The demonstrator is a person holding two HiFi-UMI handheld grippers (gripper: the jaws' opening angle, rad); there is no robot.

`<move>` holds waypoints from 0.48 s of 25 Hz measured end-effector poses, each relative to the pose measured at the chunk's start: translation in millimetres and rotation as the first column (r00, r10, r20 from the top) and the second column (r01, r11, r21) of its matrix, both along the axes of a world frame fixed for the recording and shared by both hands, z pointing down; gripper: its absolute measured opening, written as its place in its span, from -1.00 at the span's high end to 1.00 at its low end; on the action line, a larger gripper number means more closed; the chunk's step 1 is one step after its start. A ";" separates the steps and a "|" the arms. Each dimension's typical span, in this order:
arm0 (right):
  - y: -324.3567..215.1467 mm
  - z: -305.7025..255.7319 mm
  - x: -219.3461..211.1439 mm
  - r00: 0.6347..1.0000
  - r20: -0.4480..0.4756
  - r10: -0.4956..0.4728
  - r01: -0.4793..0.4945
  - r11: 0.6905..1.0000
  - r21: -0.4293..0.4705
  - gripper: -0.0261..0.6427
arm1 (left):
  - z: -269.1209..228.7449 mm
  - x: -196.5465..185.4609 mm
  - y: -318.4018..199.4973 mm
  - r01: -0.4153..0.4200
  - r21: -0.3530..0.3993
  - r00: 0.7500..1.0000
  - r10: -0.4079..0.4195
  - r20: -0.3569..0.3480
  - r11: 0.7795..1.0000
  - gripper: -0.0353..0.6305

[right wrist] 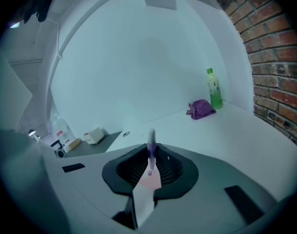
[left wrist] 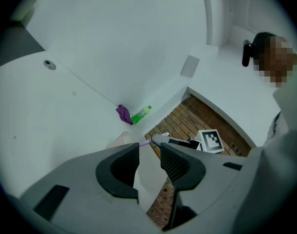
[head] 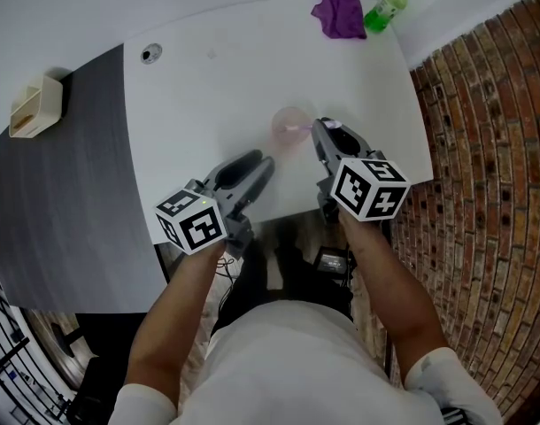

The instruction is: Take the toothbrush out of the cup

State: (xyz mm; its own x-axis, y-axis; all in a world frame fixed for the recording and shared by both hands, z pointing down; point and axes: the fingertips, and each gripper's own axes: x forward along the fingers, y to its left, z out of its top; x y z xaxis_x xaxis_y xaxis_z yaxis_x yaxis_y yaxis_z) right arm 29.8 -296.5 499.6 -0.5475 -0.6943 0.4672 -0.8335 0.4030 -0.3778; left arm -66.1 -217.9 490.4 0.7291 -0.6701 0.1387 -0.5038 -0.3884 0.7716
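A translucent pink cup (head: 290,126) stands on the white table (head: 217,87), near its front edge. A purple and white toothbrush (right wrist: 151,145) rises upright between the jaws of my right gripper (right wrist: 151,165), which is shut on it just above the cup (right wrist: 149,182). In the head view that right gripper (head: 320,131) sits at the cup's right side. My left gripper (head: 261,163) hovers to the cup's lower left, open, with nothing between its jaws. From the left gripper (left wrist: 149,152) I see the cup (left wrist: 121,139) and the toothbrush handle (left wrist: 146,143) ahead.
A purple cloth (head: 339,13) and a green bottle (head: 388,7) lie at the table's far right corner. A dark grey surface (head: 66,202) with a beige box (head: 35,106) adjoins the table's left. A brick wall (head: 482,149) runs along the right.
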 end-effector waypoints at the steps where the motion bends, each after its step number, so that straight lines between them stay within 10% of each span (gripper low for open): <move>1: 0.2 -1.2 0.5 1.000 0.000 0.001 -0.001 1.000 0.003 0.76 | -1.0 -0.9 0.5 0.002 0.002 1.000 -0.002 -0.001 1.000 0.54; 12: 5.3 -18.2 5.6 1.000 0.018 0.012 -0.013 0.999 0.030 0.76 | -13.3 -4.5 8.3 0.021 0.027 1.000 -0.021 -0.009 0.999 0.54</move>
State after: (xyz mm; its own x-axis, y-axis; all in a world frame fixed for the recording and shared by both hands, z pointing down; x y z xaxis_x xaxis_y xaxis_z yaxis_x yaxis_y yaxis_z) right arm 35.4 -291.2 481.4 -0.5466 -0.7145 0.4367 -0.8320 0.4040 -0.3802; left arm -70.5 -209.6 477.0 0.7159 -0.6888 0.1142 -0.5056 -0.3985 0.7652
